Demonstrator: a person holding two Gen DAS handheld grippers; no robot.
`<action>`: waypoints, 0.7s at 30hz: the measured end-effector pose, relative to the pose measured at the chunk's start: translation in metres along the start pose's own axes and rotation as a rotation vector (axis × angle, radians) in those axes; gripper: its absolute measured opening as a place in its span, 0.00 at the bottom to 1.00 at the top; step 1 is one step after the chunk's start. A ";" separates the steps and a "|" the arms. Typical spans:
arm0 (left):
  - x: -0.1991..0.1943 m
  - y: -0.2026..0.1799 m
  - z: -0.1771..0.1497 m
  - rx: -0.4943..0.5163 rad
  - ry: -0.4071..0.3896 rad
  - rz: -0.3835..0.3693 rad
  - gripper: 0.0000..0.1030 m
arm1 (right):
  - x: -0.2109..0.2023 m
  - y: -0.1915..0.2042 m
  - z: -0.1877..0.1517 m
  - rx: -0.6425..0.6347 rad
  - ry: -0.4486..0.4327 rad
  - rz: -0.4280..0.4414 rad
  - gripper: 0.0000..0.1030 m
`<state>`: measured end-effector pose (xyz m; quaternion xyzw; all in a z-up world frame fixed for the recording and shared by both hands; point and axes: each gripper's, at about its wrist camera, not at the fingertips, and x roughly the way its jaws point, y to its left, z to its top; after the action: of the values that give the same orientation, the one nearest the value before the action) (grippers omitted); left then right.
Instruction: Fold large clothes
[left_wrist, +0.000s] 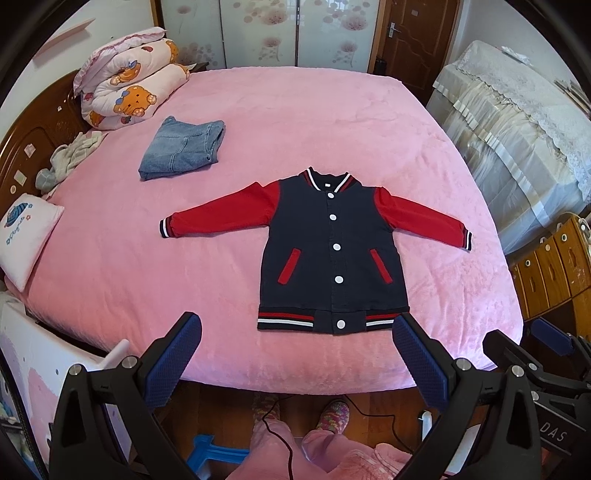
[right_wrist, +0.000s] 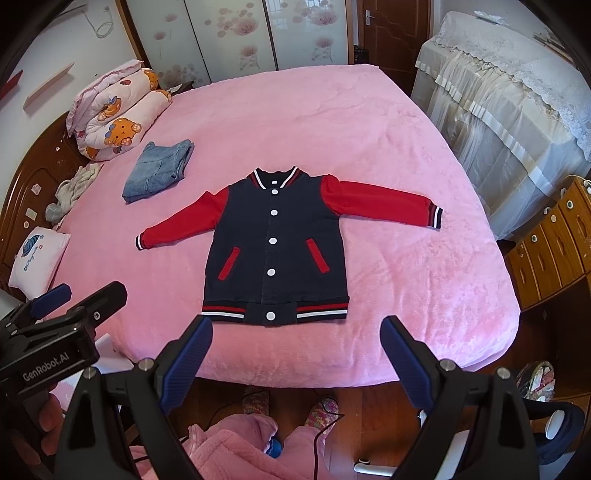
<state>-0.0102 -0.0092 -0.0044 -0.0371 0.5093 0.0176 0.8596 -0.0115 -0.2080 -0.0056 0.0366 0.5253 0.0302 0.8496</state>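
A navy varsity jacket with red sleeves and white snaps lies flat and face up on the pink bed, sleeves spread to both sides. It also shows in the right wrist view. My left gripper is open and empty, held just short of the jacket's striped hem near the bed's front edge. My right gripper is open and empty, also just short of the hem. The left gripper shows at the left of the right wrist view.
Folded blue jeans lie at the back left of the bed. A rolled bear-print quilt, a small white pillow and crumpled cloth sit by the headboard. A covered cabinet and wooden drawers stand right.
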 end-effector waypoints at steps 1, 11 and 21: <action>0.000 -0.001 -0.001 -0.007 0.001 0.003 0.99 | -0.001 -0.003 0.000 0.002 0.002 0.007 0.90; -0.009 -0.017 -0.035 -0.092 0.021 -0.022 0.99 | -0.001 -0.030 -0.010 -0.023 0.011 0.034 0.90; 0.010 -0.015 -0.028 -0.097 0.081 -0.057 0.99 | 0.012 -0.034 0.005 0.000 -0.012 0.042 0.90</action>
<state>-0.0288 -0.0265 -0.0264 -0.0937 0.5408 0.0165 0.8357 -0.0012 -0.2410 -0.0170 0.0478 0.5194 0.0480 0.8518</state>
